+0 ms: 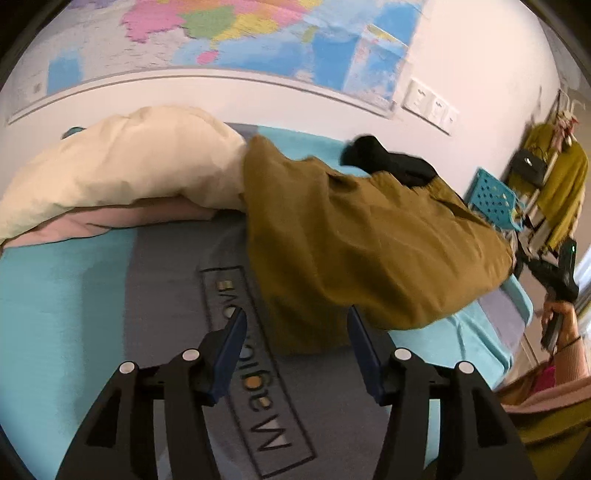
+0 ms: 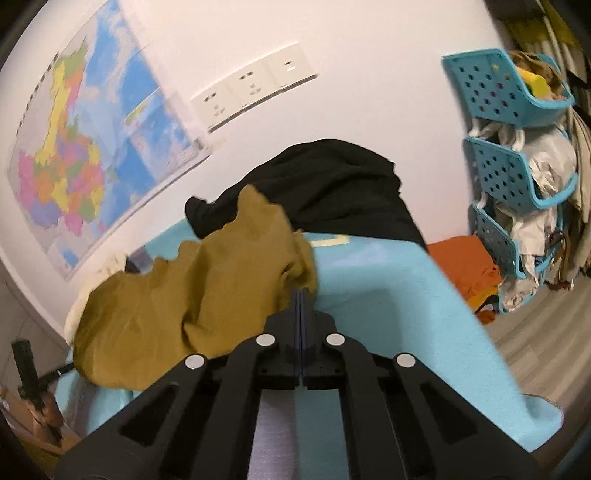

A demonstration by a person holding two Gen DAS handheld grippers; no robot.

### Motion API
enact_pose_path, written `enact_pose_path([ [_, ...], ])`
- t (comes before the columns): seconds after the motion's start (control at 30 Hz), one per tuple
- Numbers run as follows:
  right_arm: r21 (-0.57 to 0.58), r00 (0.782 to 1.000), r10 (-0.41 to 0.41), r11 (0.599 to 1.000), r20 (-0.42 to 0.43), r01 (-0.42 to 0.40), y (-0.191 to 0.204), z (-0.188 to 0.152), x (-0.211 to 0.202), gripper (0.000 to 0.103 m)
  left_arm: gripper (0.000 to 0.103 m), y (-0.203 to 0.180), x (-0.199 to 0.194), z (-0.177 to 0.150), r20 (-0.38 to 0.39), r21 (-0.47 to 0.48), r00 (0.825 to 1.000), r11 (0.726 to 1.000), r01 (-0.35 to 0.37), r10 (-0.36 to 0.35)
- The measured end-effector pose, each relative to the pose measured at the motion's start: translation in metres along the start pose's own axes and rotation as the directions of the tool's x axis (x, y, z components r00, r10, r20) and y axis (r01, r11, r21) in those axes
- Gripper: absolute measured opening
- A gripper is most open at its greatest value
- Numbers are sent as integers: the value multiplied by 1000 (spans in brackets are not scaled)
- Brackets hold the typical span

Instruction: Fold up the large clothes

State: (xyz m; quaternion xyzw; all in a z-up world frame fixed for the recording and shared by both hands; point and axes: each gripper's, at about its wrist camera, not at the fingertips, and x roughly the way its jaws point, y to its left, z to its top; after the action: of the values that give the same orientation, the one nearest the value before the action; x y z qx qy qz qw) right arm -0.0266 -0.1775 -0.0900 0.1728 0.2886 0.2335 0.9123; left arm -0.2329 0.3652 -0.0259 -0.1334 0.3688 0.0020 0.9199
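A large mustard-brown garment (image 1: 362, 243) lies spread across the bed, partly raised at its right end. My left gripper (image 1: 295, 325) is open and empty, its fingers just short of the garment's near edge. In the right wrist view my right gripper (image 2: 301, 295) is shut on an edge of the mustard-brown garment (image 2: 192, 295) and holds it above the bed. My right gripper also shows in the left wrist view (image 1: 554, 280) at the far right. A black garment (image 2: 332, 188) lies behind the brown one; it also shows in the left wrist view (image 1: 391, 158).
The bed has a turquoise and grey cover (image 1: 74, 302). A cream duvet (image 1: 122, 166) is piled at the back left against the wall with a map (image 1: 229, 33). Blue stacked baskets (image 2: 513, 173) and orange clothes (image 2: 465, 266) stand on the floor to the right.
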Motion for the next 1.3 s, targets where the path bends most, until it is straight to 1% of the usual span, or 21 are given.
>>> enact_pose_path([
  [0.07,-27,1000,2,1000,-7,-2,4,-2,-3,4,57,-3,7,1,-20,-3,1000,1000,-6,6],
  [0.13,-26,998,54,998,-33,-54,9,-4,-2,20,57,-2,14,1,-31,-18,1000,1000,0,0],
  [0.17,-34,996,73,997,-50,-74,14,-6,1,45,57,-2,17,1,-37,-22,999,1000,0,0],
  [0.2,-57,996,59,996,-59,-63,20,-9,6,51,57,-3,20,2,-43,-25,999,1000,-1,0],
  [0.27,-84,993,52,995,-106,-61,27,-13,21,47,57,-4,26,3,-53,-36,999,999,-1,-1],
  [0.33,-85,989,42,995,-142,-55,26,-16,36,29,53,-4,31,4,-61,-37,998,999,-3,1],
  [0.37,-92,990,45,994,-133,-57,25,-15,36,18,45,-5,32,5,-64,-35,998,999,2,-4],
  [0.4,-90,992,40,995,-120,-51,24,-13,34,11,42,-7,34,5,-68,-31,998,999,9,-11],
  [0.43,-73,992,62,995,-113,-71,21,-10,30,9,41,-9,36,5,-69,-26,998,1000,-5,4],
  [0.5,-69,996,87,994,-37,-89,24,0,11,6,39,-13,37,5,-70,-5,997,999,-31,31],
  [0.57,-106,998,57,993,15,-55,35,5,0,5,37,-13,39,6,-77,-8,996,999,-41,41],
  [0.67,-67,995,84,994,47,-81,32,10,2,6,36,-11,43,8,-88,-22,996,999,-37,35],
  [0.77,-76,1000,-4,997,-20,2,24,2,19,16,36,-9,44,8,-94,-32,995,999,-37,34],
  [0.83,6,999,51,999,-13,-51,4,-3,12,20,36,-9,44,9,-97,-29,995,999,-37,34],
  [0.87,37,998,60,998,6,-60,-5,-5,5,25,36,-10,44,9,-98,-23,994,999,-40,37],
  [0.9,39,999,48,998,14,-49,-9,-8,-1,25,36,-10,45,9,-99,-18,994,999,-42,40],
  [1.0,-8,998,67,998,-20,-67,-11,-15,-8,25,36,-11,45,10,-101,-13,994,999,-41,40],
  [1.07,-69,998,26,997,-62,-31,-4,-19,-2,29,37,-10,45,10,-102,-20,994,999,-39,37],
  [1.23,-139,995,25,990,-92,-38,9,-27,14,31,42,-8,46,11,-108,-39,993,998,-43,39],
  [1.27,-158,995,19,987,-93,-34,12,-29,16,28,42,-7,46,11,-109,-44,993,998,-42,37],
  [1.3,-180,996,10,983,-85,-25,14,-29,19,17,42,-6,46,11,-110,-47,993,998,-39,34],
])
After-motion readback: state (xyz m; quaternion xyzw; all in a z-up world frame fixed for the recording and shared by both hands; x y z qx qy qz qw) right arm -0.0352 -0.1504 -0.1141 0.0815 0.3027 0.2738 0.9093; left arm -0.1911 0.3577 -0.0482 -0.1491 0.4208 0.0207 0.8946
